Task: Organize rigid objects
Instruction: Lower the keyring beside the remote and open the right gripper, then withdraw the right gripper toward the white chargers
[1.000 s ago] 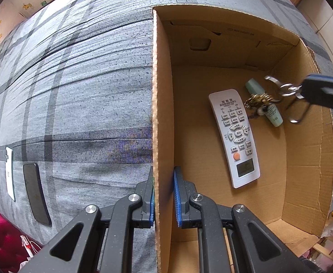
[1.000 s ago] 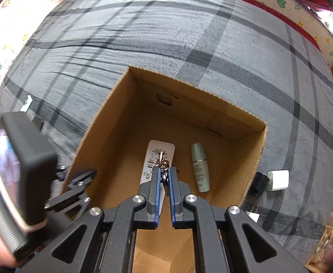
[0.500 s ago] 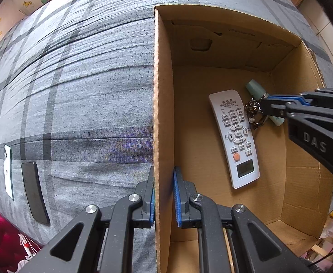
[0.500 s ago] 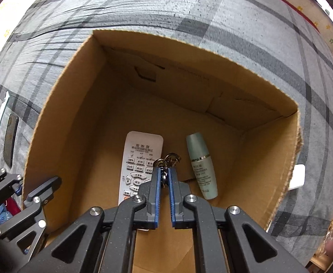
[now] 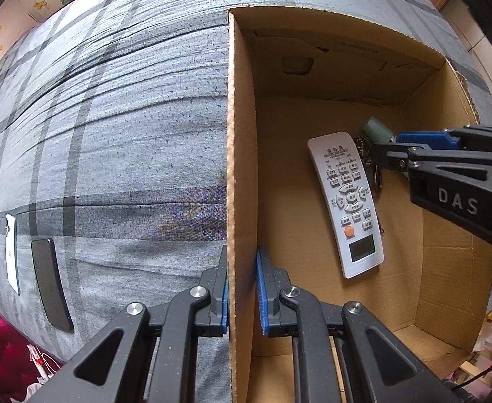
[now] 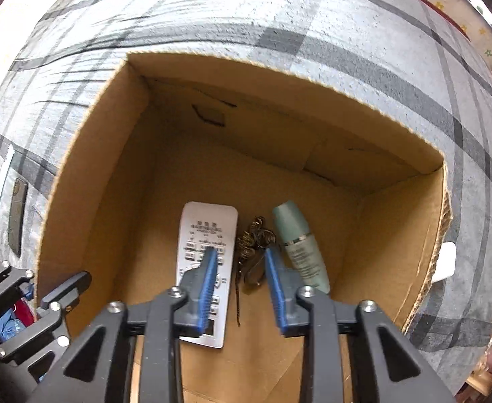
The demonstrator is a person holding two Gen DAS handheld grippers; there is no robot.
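With the keys (image 6: 254, 255) already down on the box floor between the remote (image 6: 205, 258) and the green bottle (image 6: 299, 248), the step in hand looks like release and retreat: best to lift the right gripper (image 6: 241, 285) straight up, jaws kept apart so the pads don't snag the ring or chain. Its jaws have just been opening; now partly spread, straddling the keys, pads clear, holding nothing. Left gripper (image 5: 242, 288) is clamped on the cardboard box (image 5: 241, 168) side wall, steadying it.
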